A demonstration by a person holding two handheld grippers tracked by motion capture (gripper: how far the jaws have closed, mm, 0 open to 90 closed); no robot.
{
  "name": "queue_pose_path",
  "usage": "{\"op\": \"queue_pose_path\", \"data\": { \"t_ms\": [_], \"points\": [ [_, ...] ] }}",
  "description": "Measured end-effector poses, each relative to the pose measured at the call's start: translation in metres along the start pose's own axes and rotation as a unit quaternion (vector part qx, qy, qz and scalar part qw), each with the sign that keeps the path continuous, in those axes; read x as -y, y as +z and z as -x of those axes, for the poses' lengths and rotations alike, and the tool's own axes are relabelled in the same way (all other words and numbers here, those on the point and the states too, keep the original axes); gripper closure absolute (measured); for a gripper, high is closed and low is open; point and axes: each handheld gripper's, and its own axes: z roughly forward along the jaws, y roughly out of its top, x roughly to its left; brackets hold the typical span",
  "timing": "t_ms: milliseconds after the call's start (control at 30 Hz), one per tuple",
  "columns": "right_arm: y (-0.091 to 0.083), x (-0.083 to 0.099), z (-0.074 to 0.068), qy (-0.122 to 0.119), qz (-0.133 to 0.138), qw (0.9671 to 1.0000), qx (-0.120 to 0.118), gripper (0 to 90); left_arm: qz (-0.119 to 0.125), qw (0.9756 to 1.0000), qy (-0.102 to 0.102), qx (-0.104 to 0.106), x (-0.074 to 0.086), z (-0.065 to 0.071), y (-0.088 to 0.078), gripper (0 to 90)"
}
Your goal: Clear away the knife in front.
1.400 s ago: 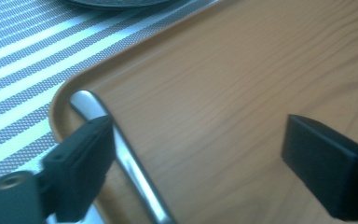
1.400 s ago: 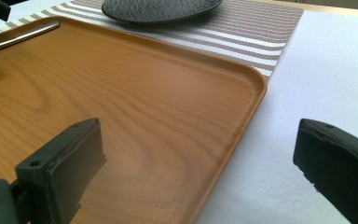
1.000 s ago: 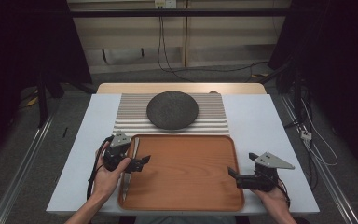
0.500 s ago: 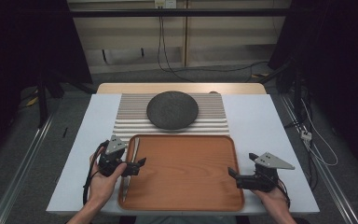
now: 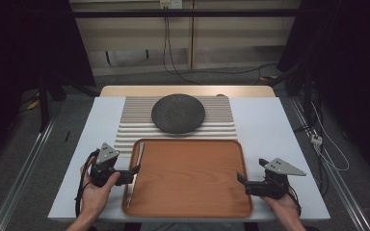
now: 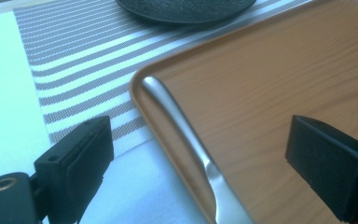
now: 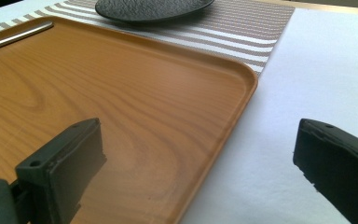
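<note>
Since both tools straddle opposite rims, I judge I'm set to lift the wooden tray (image 5: 188, 178), a glossy rounded rectangle on the white table (image 5: 279, 125), overlapping the ribbed striped mat (image 5: 135, 120) under a dark stone-textured plate (image 5: 178, 113). My left gripper (image 5: 127, 173) and right gripper (image 5: 243, 182) stand spread wide. A brushed steel knife (image 6: 186, 135) lies along the left rim.

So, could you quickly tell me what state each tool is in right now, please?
Left tool: open, straddling the tray's left rim and the knife, holding nothing.
Right tool: open, straddling the tray's right rim, holding nothing.
</note>
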Motion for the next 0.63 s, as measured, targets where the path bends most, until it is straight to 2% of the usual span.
{"op": "queue_pose_path", "data": {
  "t_ms": [200,300,367,500,533,633],
  "points": [
    [-0.002,0.001,0.001,0.001,0.001,1.0,0.003,1.5,-0.001,0.9999,-0.007,0.009,0.008,-0.001,-0.002,7.5],
    [-0.002,0.001,0.0,0.0,0.0,1.0,0.002,1.5,0.002,1.0,-0.002,-0.006,0.012,-0.002,-0.004,7.4],
    [-0.002,0.001,0.0,0.002,0.0,1.0,0.002,1.5,-0.004,1.0,-0.005,-0.006,0.015,-0.001,-0.003,7.2],
    [-0.003,0.001,0.001,0.002,0.0,1.0,0.005,1.5,-0.004,1.0,0.006,-0.006,0.017,0.0,-0.003,7.2],
    [-0.003,0.001,0.001,0.003,0.001,1.0,0.005,1.5,-0.002,1.0,0.0,-0.006,0.017,0.0,-0.003,7.2],
    [-0.003,0.001,0.001,0.003,0.001,1.0,0.005,1.5,-0.003,1.0,-0.001,-0.006,0.016,-0.002,-0.002,7.2]
  ]
}}
